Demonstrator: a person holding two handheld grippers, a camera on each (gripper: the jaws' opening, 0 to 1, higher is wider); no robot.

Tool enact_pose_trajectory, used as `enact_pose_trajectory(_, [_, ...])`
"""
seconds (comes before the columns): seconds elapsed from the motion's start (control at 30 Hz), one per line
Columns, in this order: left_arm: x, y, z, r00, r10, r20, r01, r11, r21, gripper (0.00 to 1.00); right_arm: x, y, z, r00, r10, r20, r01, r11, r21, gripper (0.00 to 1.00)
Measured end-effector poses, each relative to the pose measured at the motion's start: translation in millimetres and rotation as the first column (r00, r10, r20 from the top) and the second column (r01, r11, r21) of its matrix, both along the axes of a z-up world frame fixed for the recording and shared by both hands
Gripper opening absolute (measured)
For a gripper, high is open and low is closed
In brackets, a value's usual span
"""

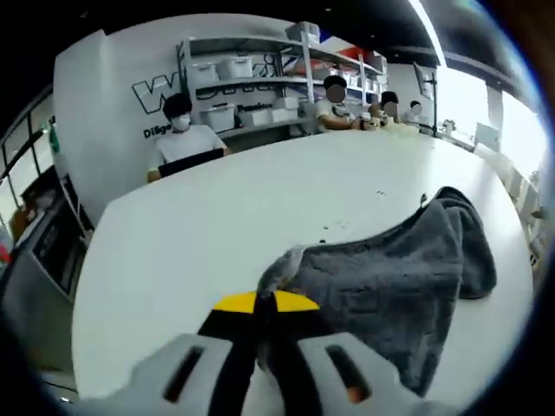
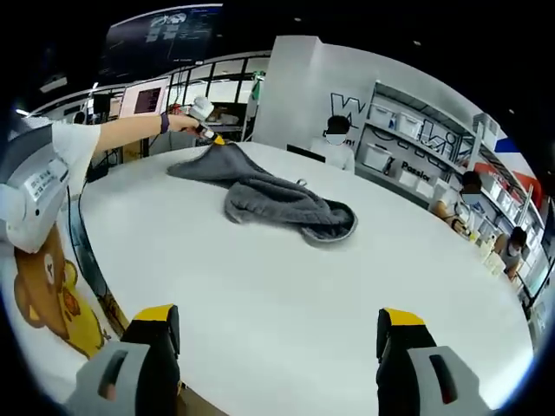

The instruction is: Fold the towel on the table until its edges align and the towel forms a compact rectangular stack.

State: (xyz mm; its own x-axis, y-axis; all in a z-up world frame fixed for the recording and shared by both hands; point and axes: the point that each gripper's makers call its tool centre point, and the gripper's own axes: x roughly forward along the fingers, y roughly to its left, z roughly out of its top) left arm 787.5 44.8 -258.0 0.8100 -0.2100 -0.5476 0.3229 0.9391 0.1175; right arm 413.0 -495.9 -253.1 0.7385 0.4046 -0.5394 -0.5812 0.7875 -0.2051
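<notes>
While the left tool (image 1: pixel 264 305) pinched a corner of the grey towel (image 1: pixel 408 277) between its closed yellow-tipped jaws, the rest of the cloth trailed away ahead of it and to its right, rumpled and unfolded on the white surface (image 1: pixel 225 225). Seen from the right gripper view, the same towel (image 2: pixel 269 195) lay well ahead of the right tool (image 2: pixel 277 334), nearer the far side of the surface (image 2: pixel 286 295), with one end bunched into a thick roll and the other drawn out to a point. At that point the left tool (image 2: pixel 206 132) met the cloth, carried by a person's outstretched arm (image 2: pixel 121 134); at that size the grip itself was hard to make out. The right tool stood with its jaws wide apart, nothing between them, hovering near the close edge of the surface. Beyond the surface, seated people (image 1: pixel 182 139) and white shelving with storage bins (image 1: pixel 251 87) lined the wall.
</notes>
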Motion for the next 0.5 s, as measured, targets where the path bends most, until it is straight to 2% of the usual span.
enact_pose_trajectory(0.07, [2.6, 3, 1.8, 1.000, 0.018, 0.001, -0.018, 1.000, -0.019, 0.06, -2, -3, 0.3, 1.000, -0.009, 0.000, 0.009, 1.000, -0.005, 0.99])
enact_pose_trajectory(0.17, [3.3, -5, 18.3, 0.999, 0.023, 0.034, -0.019, 0.994, -0.109, 0.06, -4, -6, 1.9, 1.000, -0.018, 0.002, 0.018, 1.000, -0.004, 0.99])
enact_pose_trajectory(0.2, [2.4, -6, 24.4, 0.999, 0.023, 0.040, -0.018, 0.993, -0.119, 0.06, -5, -6, 2.1, 1.000, -0.020, 0.003, 0.020, 1.000, -0.006, 0.99])
enact_pose_trajectory(0.37, [-3.8, -7, 61.9, 0.997, 0.027, 0.077, -0.015, 0.988, -0.151, 0.06, -4, -8, 3.7, 1.000, -0.018, 0.012, 0.019, 1.000, -0.015, 0.98])
enact_pose_trajectory(0.5, [-7.8, -8, 86.2, 0.994, 0.021, 0.104, -0.007, 0.991, -0.132, 0.06, -3, -5, 7.7, 1.000, -0.005, 0.028, 0.005, 1.000, -0.005, 0.98])
